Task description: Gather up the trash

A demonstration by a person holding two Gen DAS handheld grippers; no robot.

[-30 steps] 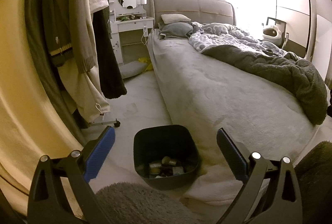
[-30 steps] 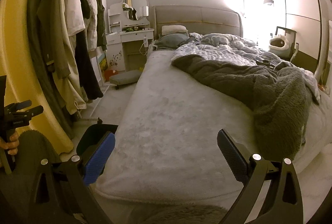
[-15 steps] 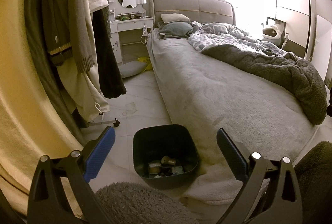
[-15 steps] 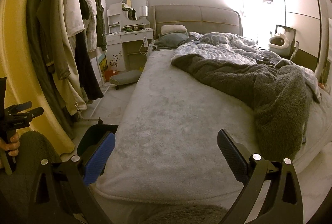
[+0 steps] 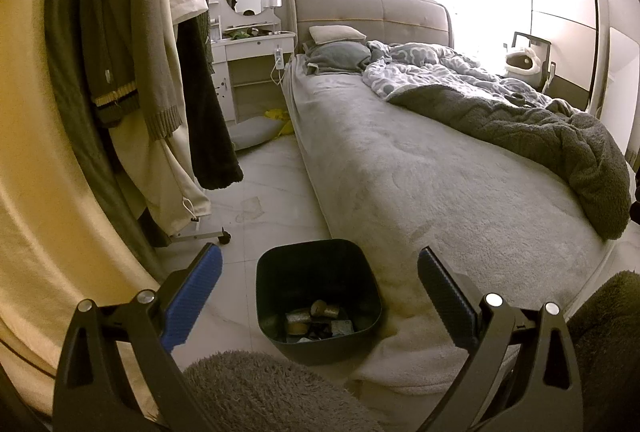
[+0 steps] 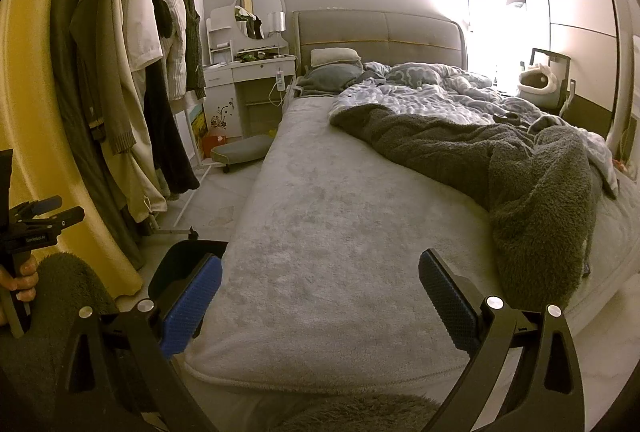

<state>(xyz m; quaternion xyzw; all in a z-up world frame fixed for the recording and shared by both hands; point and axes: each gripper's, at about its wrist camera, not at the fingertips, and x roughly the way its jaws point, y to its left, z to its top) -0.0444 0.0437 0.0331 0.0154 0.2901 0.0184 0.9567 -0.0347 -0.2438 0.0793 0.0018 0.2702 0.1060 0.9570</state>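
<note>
A black trash bin (image 5: 318, 272) stands on the floor at the bed's near left corner, with several pieces of trash (image 5: 320, 320) in its bottom. My left gripper (image 5: 320, 296) is open and empty, held above and in front of the bin. My right gripper (image 6: 320, 300) is open and empty over the near end of the bed (image 6: 340, 232). The bin's rim (image 6: 180, 260) shows partly behind the right gripper's left finger. The left gripper also shows at the left edge of the right wrist view (image 6: 40, 216).
A clothes rack with hanging coats (image 5: 152, 52) stands left of the aisle, beside a yellow curtain (image 5: 36, 192). A dark blanket (image 6: 520, 184) lies on the bed's right side. A white dressing table (image 5: 248, 56) and a floor cushion (image 5: 256, 130) sit at the far end.
Both views have shifted only slightly. Both grippers stay open and empty.
</note>
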